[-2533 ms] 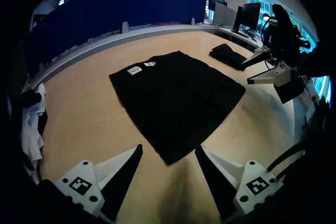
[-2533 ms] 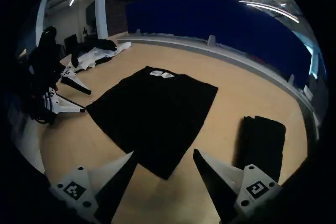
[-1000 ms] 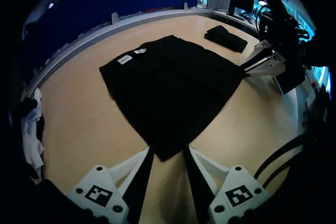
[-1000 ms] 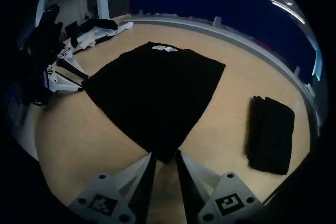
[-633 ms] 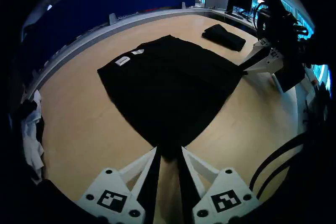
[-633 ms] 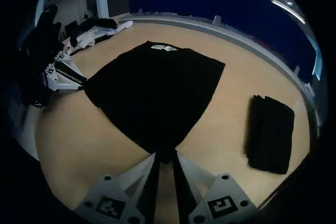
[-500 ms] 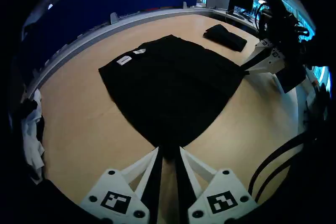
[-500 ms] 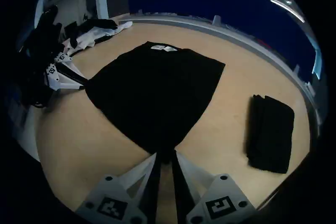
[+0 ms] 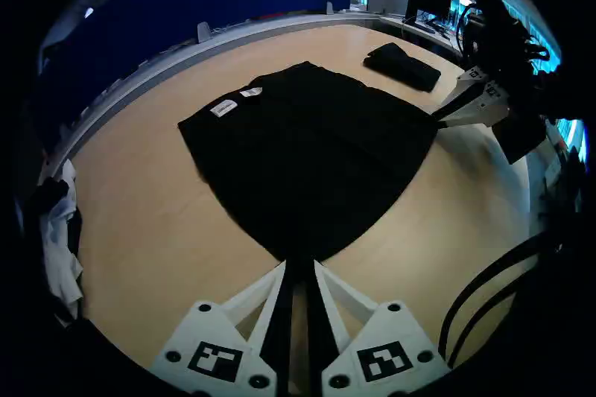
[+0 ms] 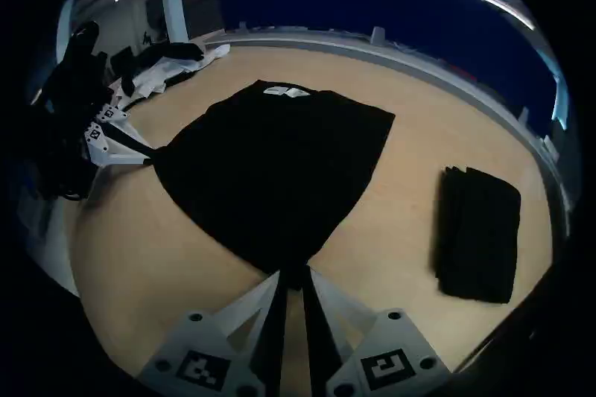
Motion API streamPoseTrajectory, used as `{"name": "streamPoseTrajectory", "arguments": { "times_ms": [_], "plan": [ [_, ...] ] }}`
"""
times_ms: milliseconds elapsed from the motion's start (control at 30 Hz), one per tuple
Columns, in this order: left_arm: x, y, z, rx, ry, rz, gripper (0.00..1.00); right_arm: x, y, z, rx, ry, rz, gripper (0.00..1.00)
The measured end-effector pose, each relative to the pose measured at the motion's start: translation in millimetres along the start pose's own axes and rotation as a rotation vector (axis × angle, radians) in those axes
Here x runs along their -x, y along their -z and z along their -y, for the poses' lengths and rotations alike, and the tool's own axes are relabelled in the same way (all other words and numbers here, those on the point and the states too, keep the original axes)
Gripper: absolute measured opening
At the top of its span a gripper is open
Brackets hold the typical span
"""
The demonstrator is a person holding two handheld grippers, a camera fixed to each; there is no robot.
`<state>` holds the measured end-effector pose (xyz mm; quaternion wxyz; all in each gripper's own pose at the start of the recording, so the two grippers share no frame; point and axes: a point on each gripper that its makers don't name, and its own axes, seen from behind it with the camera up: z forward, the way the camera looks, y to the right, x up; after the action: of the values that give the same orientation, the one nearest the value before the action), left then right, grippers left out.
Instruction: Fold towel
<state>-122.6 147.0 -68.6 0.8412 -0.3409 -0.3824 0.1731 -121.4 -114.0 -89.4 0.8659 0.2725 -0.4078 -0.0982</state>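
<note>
the left gripper (image 9: 298, 264) has its white fingers pinched nearly together on the near corner of the black towel (image 9: 313, 151). the right gripper (image 10: 293, 272) is clenched the same way on the neighbouring corner. each also shows in the other's view, off at the towel's side with its tips on a corner. the towel lies spread on the pale wooden table (image 9: 141, 196), a broad dark sheet drawn to a point at each held corner, with two small white labels (image 9: 223, 107) at its far edge. the cloth looks matte and soft. apart from it sits a folded black stack (image 10: 477, 233). a heap of white and dark cloth (image 9: 56, 248) lies at the table's edge, near a blue partition (image 9: 186, 2).
</note>
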Motion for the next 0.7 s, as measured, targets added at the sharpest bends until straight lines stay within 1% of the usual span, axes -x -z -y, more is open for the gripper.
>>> {"name": "streamPoseTrajectory", "arguments": {
  "times_ms": [167,267,367,700],
  "plan": [
    [-4.3,2.1,2.1,-0.004,0.005,-0.005,0.11,-5.8,2.2,-0.5,-0.001,0.000,-0.005,0.14],
    [-8.0,6.3,3.6,-0.007,0.007,-0.014,0.11,-11.5,4.6,-0.6,0.000,-0.005,-0.011,0.14],
    [-12.4,13.5,5.0,-0.008,0.015,-0.019,0.11,-19.0,8.6,-0.7,0.001,-0.009,-0.023,0.14],
    [-31.7,36.6,10.5,-0.022,0.065,-0.053,0.11,-46.6,26.4,0.1,0.004,-0.023,-0.066,0.14]
  ]
}}
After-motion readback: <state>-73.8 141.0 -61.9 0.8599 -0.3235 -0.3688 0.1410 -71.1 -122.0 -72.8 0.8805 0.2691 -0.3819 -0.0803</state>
